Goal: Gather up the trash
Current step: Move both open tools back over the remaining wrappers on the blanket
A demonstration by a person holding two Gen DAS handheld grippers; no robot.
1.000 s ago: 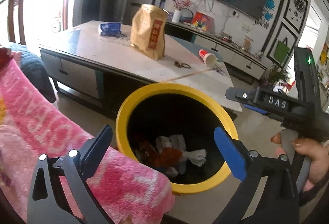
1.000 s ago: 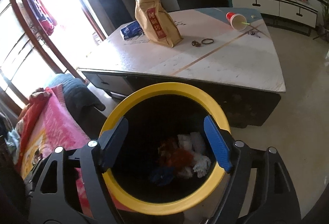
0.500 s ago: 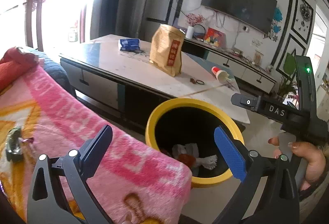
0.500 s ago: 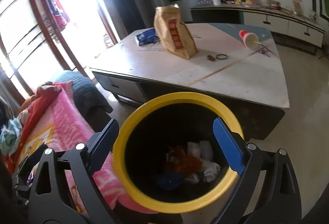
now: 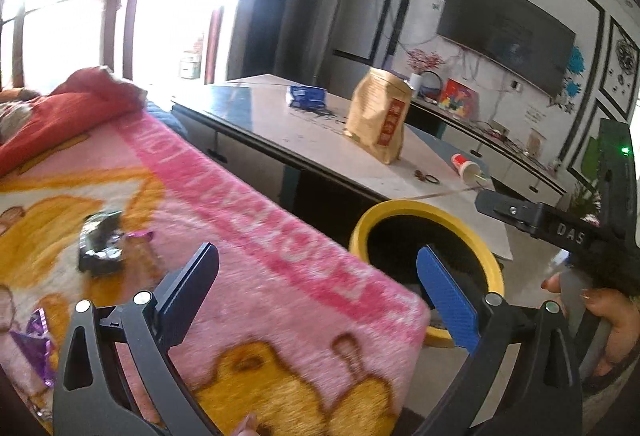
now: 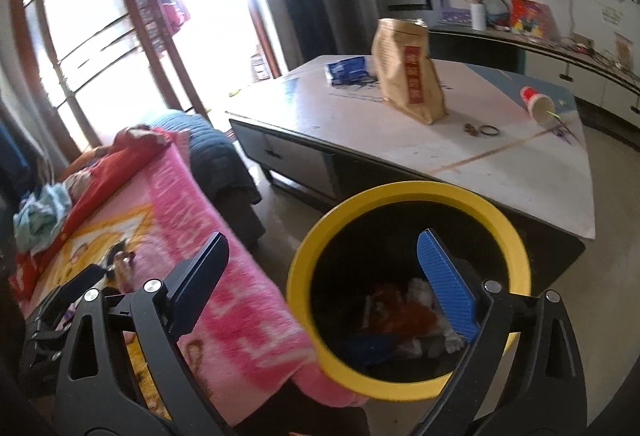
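Your right gripper (image 6: 320, 276) has just been opening; its fingers (image 6: 446, 286) now stand wide apart with nothing between them, above the yellow-rimmed bin (image 6: 404, 192). Crumpled trash (image 6: 404, 316) lies at the bottom of that bin, white, red and blue pieces together. Your left gripper (image 5: 316, 288) is spread just as wide and holds nothing, over the pink blanket (image 5: 256, 244).

Only the left view shows clearly the wrappers left on the blanket: a dark one (image 5: 100, 244) and a purple one (image 5: 34, 340) near the frame's left edge. It also catches your right hand (image 5: 608, 320) on its handle. Only the right view looks down into the bin. Both views show the worktop (image 6: 500, 164) behind, with a brown paper bag (image 6: 408, 72), a blue packet (image 6: 346, 70) and a tipped paper cup (image 6: 538, 104).
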